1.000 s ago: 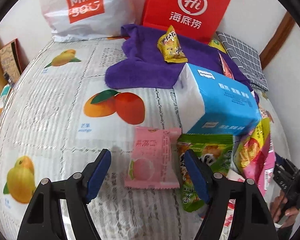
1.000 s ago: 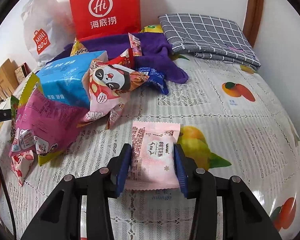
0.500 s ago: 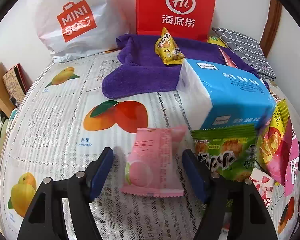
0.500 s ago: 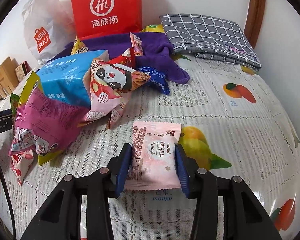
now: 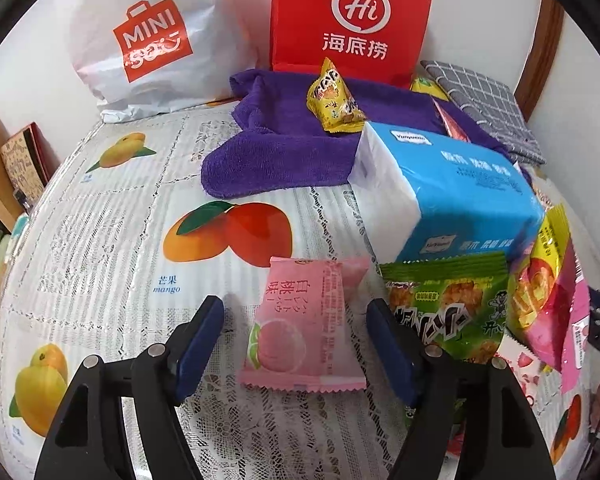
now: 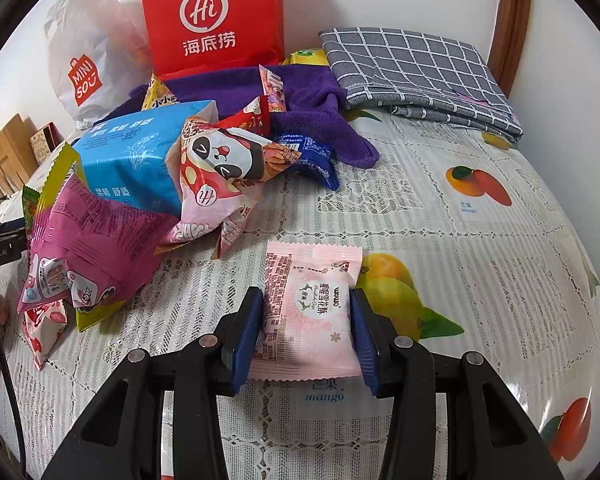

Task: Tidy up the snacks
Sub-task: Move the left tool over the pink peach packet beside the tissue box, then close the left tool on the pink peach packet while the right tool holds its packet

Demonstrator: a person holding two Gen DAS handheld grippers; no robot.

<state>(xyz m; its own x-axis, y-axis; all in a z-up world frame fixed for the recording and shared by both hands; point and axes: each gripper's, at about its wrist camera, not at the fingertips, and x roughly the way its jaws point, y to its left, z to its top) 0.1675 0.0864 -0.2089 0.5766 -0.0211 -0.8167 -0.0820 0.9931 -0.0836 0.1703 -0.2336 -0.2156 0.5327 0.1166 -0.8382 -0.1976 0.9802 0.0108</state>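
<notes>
Two pink snack packets under the grippers, one pinched, one not yet taken.

Right gripper [image 6: 306, 334] pressed onto pale pink packet [image 6: 310, 310] at both side edges, packet lying on fruit-print tablecloth [image 6: 480, 280], in front and right of blue tissue pack [image 6: 136, 160]. Left gripper [image 5: 296, 344] spread wide around peach packet [image 5: 306, 322], pads clear of it; packet flat on cloth just in front and left of tissue pack. Likely light, puffy, slick film, crushable contents. Best taken across long side edges, mid-length, gentle squeeze, away from crimped end seals.
</notes>
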